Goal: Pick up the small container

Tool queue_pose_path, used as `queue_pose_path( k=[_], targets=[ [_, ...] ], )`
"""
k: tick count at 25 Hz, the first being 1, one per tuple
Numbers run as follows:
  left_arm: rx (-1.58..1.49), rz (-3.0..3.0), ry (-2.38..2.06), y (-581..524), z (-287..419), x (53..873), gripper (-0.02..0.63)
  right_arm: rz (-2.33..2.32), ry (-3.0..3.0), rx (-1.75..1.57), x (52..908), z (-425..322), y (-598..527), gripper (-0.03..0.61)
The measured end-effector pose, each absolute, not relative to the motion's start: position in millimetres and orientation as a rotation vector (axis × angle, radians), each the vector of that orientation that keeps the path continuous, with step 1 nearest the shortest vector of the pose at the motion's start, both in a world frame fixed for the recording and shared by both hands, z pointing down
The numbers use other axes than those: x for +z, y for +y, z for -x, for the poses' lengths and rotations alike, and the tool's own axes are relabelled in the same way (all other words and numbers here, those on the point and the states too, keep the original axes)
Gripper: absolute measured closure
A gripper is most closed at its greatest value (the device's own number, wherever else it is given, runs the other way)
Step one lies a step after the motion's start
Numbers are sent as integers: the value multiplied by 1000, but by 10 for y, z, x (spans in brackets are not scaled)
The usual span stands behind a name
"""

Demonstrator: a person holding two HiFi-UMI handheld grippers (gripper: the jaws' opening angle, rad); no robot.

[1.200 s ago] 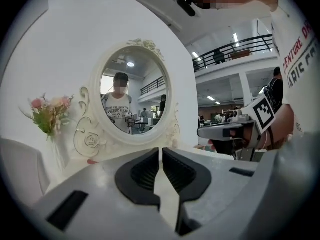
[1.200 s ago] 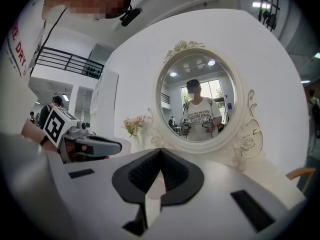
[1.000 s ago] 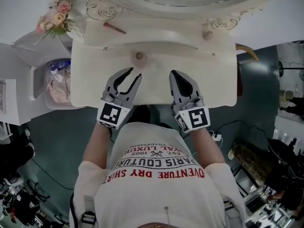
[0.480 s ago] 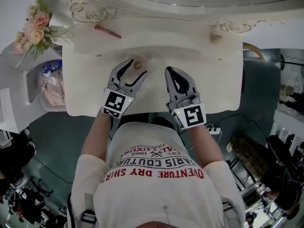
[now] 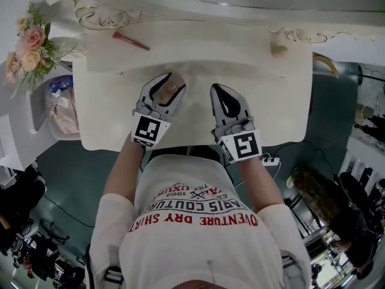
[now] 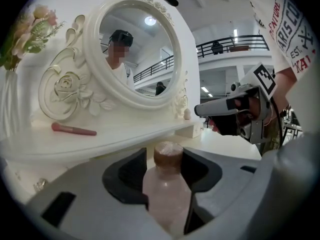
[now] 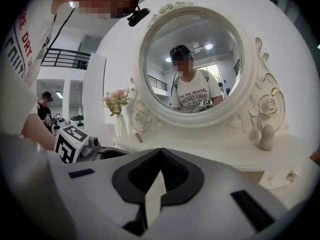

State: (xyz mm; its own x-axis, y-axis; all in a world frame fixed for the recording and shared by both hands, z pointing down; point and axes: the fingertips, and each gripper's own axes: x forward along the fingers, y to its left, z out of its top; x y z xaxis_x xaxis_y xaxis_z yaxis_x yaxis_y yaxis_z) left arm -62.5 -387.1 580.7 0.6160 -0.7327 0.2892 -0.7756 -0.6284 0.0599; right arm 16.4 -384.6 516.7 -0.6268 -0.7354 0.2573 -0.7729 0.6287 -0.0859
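The small container [image 5: 170, 89] is a pale pink bottle with a brown cap, standing upright on the cream dressing table [image 5: 271, 107]. My left gripper [image 5: 173, 82] has its jaws around it. In the left gripper view the bottle [image 6: 167, 189] fills the gap between the jaws. They are closing on it, and both inner faces touch its sides. My right gripper [image 5: 216, 90] rests on the table just right of the bottle, shut with nothing in it. In its own view the right gripper [image 7: 160, 153] shows its tips meeting.
A pink brush [image 5: 130, 41] lies on the raised back shelf, and a small pale figurine [image 5: 278, 48] stands at the shelf's right. An oval mirror [image 6: 132, 49] rises behind. Flowers [image 5: 30, 44] stand at the far left, above a basket [image 5: 60, 110] beside the table.
My left gripper moved forward over the bottle, so the bottle now stands between its jaws. The right gripper stayed where it was, shut.
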Motion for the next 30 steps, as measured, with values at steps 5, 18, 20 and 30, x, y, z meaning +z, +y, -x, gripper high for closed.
queue_pose_path(
  k=[5,18,20,30],
  targets=[
    [333,-2688,-1286,-3842,600,5812,471,-1240,-2653,295,5183,-158,-3877,580],
    [404,-2662,-1238,-3864,591,5769,478,-1212,-2642,293,5127,-103,-3821,580],
    [398,-2673,-1242,-3854,586,5668,479,-1208,-2644,284,5081,-93,-3797,580],
    [343,-2720,-1338,-3766,564,4778,478,-1195,-2721,251,4582,-146,-3728,580]
  ],
)
